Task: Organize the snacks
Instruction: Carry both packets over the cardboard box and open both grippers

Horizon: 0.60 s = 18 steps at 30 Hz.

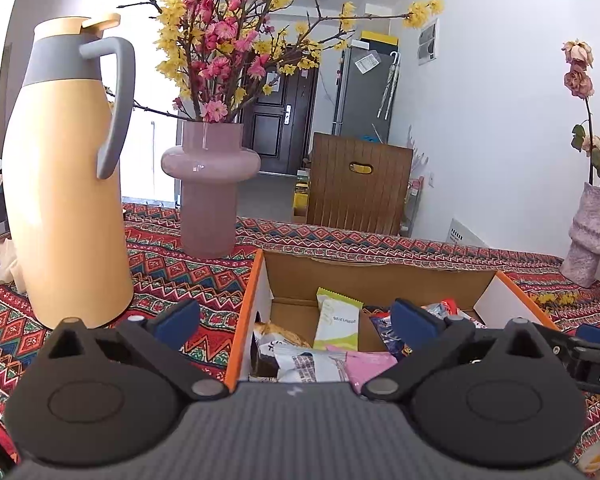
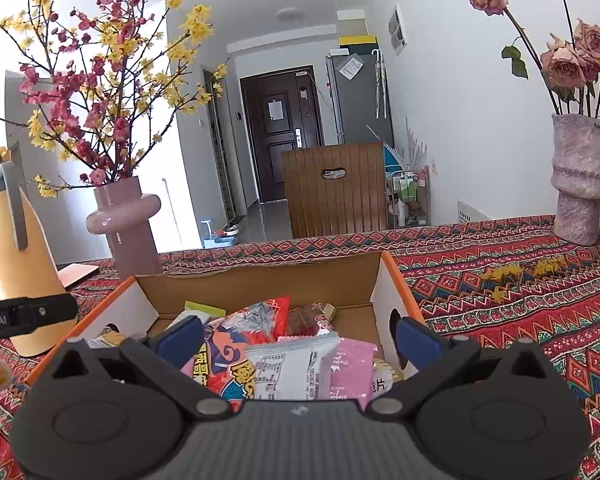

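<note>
- The yellow thermos jug (image 1: 66, 184) is standing near the table's left edge, with the pink vase (image 1: 209, 190) beside it.
- The left gripper (image 1: 296, 320) is hovering wide open, holding nothing, over the cardboard box's (image 1: 380, 276) left wall.
- The right gripper (image 2: 300, 334) is gaping wide, empty, above the snack packets (image 2: 292, 364) lying inside the box.

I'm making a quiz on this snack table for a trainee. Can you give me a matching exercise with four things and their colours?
Things:
1. thermos jug
2. vase with blossom branches
3. tall snack packet standing in the cardboard box
4. chair back behind the table

Colours:
A. brown
B. yellow with a grey handle
C. white and lime green
D. mauve pink

Pairs: 1-B, 2-D, 3-C, 4-A
</note>
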Each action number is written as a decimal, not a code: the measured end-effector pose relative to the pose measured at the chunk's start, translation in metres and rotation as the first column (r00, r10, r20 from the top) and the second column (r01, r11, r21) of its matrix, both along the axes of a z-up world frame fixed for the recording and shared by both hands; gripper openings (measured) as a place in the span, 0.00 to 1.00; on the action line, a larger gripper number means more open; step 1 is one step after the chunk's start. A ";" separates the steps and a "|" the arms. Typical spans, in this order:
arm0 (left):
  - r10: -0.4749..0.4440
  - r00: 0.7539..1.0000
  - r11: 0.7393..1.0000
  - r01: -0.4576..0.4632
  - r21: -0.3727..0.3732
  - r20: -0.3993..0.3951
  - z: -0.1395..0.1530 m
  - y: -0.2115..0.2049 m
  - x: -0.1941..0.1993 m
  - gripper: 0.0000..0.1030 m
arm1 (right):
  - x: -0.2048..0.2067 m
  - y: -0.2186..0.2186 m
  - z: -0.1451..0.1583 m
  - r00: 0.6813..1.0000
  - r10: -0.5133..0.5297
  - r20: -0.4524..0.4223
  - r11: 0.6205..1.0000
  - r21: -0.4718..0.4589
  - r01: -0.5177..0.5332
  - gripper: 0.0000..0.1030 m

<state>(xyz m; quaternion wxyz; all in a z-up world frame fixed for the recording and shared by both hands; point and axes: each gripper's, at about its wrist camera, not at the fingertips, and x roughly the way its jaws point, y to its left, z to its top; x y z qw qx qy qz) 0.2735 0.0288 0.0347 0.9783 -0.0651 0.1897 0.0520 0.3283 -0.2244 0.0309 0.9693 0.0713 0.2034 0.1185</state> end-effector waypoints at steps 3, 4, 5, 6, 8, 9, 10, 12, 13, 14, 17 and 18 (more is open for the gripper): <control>0.006 1.000 1.000 -0.006 0.000 -0.007 -0.001 0.000 0.001 1.00 | -0.001 0.001 0.000 1.000 0.004 0.005 1.000 -0.004 -0.004 1.00; 0.009 1.000 1.000 -0.009 -0.002 -0.009 -0.002 0.000 0.002 1.00 | -0.001 0.001 0.000 1.000 0.005 0.003 1.000 -0.005 -0.005 1.00; 0.014 1.000 1.000 -0.014 0.002 -0.015 -0.002 -0.001 0.003 1.00 | 0.000 0.002 0.000 1.000 0.004 -0.001 1.000 -0.006 -0.004 1.00; 0.014 1.000 1.000 -0.014 0.006 -0.016 -0.002 -0.002 0.003 1.00 | 0.000 0.002 0.000 1.000 0.003 -0.003 1.000 -0.009 -0.003 1.00; 0.017 1.000 1.000 -0.017 0.004 -0.009 0.001 -0.002 0.001 1.00 | -0.001 0.002 0.002 1.000 0.000 0.005 1.000 -0.011 0.000 1.00; 0.025 1.000 1.000 -0.025 0.001 -0.007 0.004 -0.001 -0.001 1.00 | -0.002 0.002 0.004 1.000 -0.004 0.012 1.000 -0.011 0.004 1.00; 0.029 1.000 1.000 -0.029 -0.003 -0.011 0.007 -0.001 -0.004 1.00 | -0.003 0.002 0.006 1.000 -0.011 0.016 1.000 -0.014 0.011 1.00; 0.019 1.000 1.000 -0.019 -0.008 -0.015 0.014 0.000 -0.010 1.00 | -0.006 0.001 0.012 1.000 -0.011 0.022 1.000 -0.017 0.011 1.00; 0.019 1.000 1.000 -0.019 -0.008 -0.010 0.018 0.000 -0.014 1.00 | -0.008 0.002 0.015 1.000 -0.008 0.028 1.000 -0.018 0.009 1.00; 0.018 1.000 1.000 -0.018 -0.008 -0.005 0.021 0.001 -0.018 1.00 | -0.011 0.003 0.019 0.999 -0.007 0.036 1.000 -0.021 0.008 1.00; 0.021 1.000 1.000 -0.021 -0.009 -0.003 0.026 0.004 -0.029 1.00 | -0.021 0.003 0.026 0.999 0.001 0.045 1.000 -0.016 0.000 1.00; 0.020 1.000 1.000 -0.020 -0.010 -0.004 0.027 0.005 -0.033 1.00 | -0.024 0.004 0.028 0.999 0.004 0.046 1.000 -0.014 -0.003 1.00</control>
